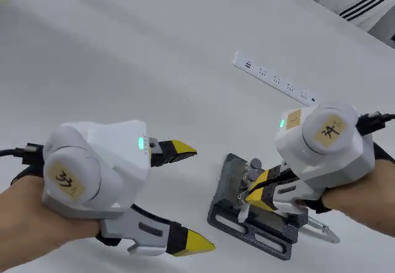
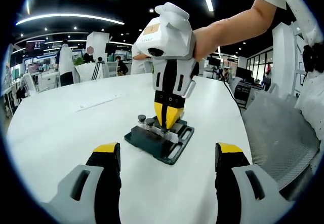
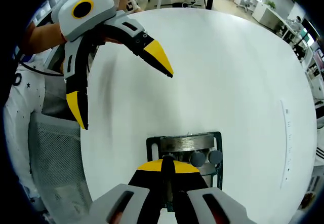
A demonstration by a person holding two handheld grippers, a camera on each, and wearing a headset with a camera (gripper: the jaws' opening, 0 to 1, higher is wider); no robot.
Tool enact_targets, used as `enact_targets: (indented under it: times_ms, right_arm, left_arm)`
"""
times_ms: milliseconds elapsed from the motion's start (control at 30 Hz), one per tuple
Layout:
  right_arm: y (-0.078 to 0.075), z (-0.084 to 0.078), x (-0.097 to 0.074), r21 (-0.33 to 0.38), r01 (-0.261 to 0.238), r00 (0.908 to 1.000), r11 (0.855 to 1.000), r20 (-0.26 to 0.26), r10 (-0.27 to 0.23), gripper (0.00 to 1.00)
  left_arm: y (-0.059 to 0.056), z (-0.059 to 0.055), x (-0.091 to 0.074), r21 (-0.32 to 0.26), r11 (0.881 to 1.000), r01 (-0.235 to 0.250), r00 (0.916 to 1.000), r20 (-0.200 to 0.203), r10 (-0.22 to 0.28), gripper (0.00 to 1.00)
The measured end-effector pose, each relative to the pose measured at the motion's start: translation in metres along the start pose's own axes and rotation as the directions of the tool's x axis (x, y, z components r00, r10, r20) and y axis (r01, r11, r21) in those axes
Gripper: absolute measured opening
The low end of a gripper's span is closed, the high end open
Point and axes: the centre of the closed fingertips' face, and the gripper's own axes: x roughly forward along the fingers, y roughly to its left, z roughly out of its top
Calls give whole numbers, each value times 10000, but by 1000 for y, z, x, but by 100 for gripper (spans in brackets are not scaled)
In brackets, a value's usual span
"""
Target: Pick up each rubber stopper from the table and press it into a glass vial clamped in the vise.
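Rubber stoppers are the concern here. Nearest the head camera is the left gripper (image 1: 200,199), held low over the white table (image 1: 154,69) with its two yellow-tipped jaws spread wide and nothing between them. A little further on, the right gripper (image 1: 254,194) points steeply down onto the dark vise (image 1: 247,226), jaws closed with the yellow tips meeting. The right gripper view has them right over the vise's near edge, and whatever lies under the tips is hidden, so I cannot tell whether a stopper is pinched there. Just past those tips, two grey round-topped stoppers (image 3: 197,158) sit side by side on vials (image 1: 252,173) clamped between the vise's metal jaws. The step in hand looks like seating a stopper in a vial. To do it well, the closed tips should bear straight down along the vial's axis, not at a slant that would lever the glass against the clamp. The push should be gradual. The left gripper could steady the vise base if it slides. Beyond the vise lies a white power strip (image 1: 274,80), and at the far edge is a person in striped clothing (image 1: 358,1).
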Motion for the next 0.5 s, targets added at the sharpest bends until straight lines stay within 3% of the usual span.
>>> enact_targets:
  times_ms: [500]
  right_arm:
    - [4,1,0,189,-389,9984,9991,-414,396,2]
  left_arm:
    - [-7,5,3,215,9996,168,9998,-111,-165,76]
